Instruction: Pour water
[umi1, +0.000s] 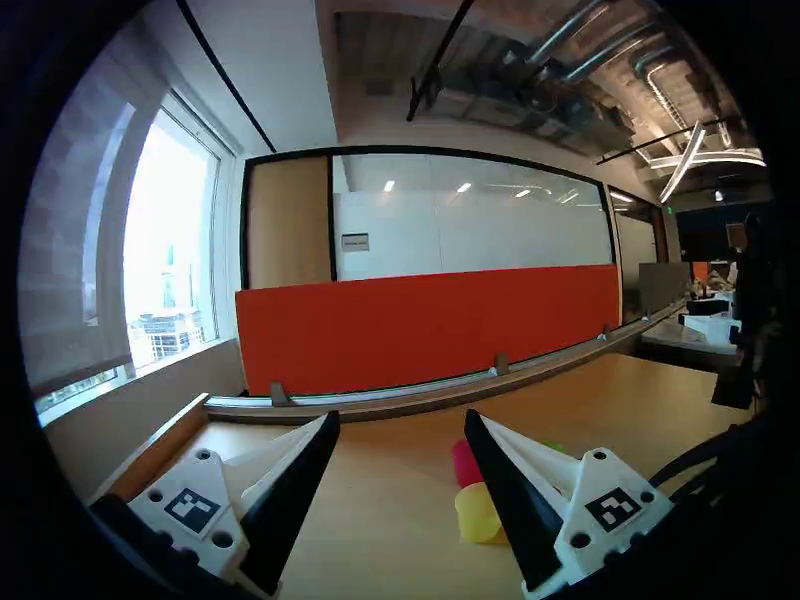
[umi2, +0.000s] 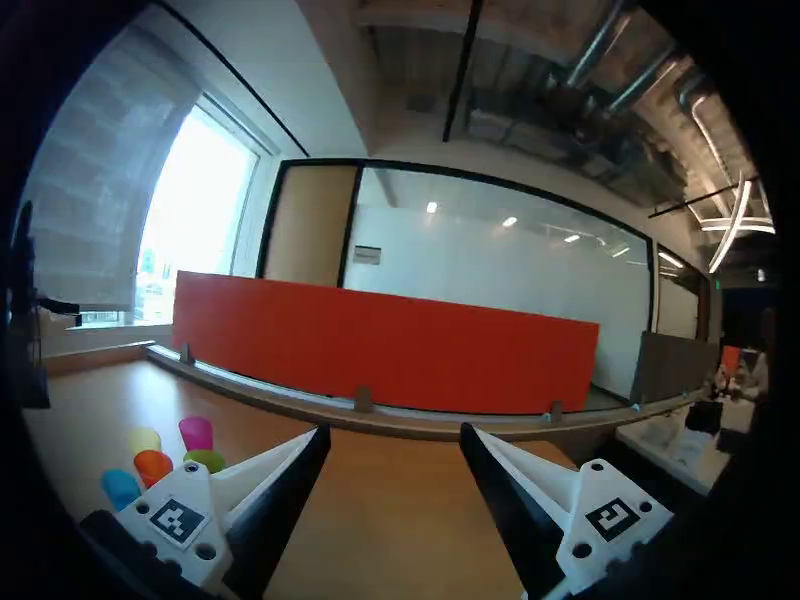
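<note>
Cups for the pouring stand in a tight cluster on the pale wooden table top (umi2: 400, 530). In the right gripper view a yellow plastic cup (umi2: 144, 440), a magenta plastic cup (umi2: 196, 432), an orange plastic cup (umi2: 153, 465), a green plastic cup (umi2: 206, 460) and a blue plastic cup (umi2: 120, 488) sit close together, low on the left, beside and partly behind that gripper's left finger; whether any holds water is too small to tell. Grouped like this, they look laid out as a ready set, each within reach of either hand.

The right gripper (umi2: 394, 432) hovers above the wood with its fingers spread wide and nothing between them; the left gripper (umi1: 400, 420) is likewise wide open and empty. Both point past the cups toward the long orange-red partition panel (umi2: 400, 360), so I judge that neither is lined up on a cup yet; the wide spread suits closing round one.

The left gripper view has the cluster much nearer: the yellow cup (umi1: 478, 512) and the magenta cup (umi1: 465, 462) lie just inside its right finger, which covers most of the others; the right gripper view gives the full count of five and their colours, from farther off. A bright window (umi2: 190, 230) lies to the left of the panel.
</note>
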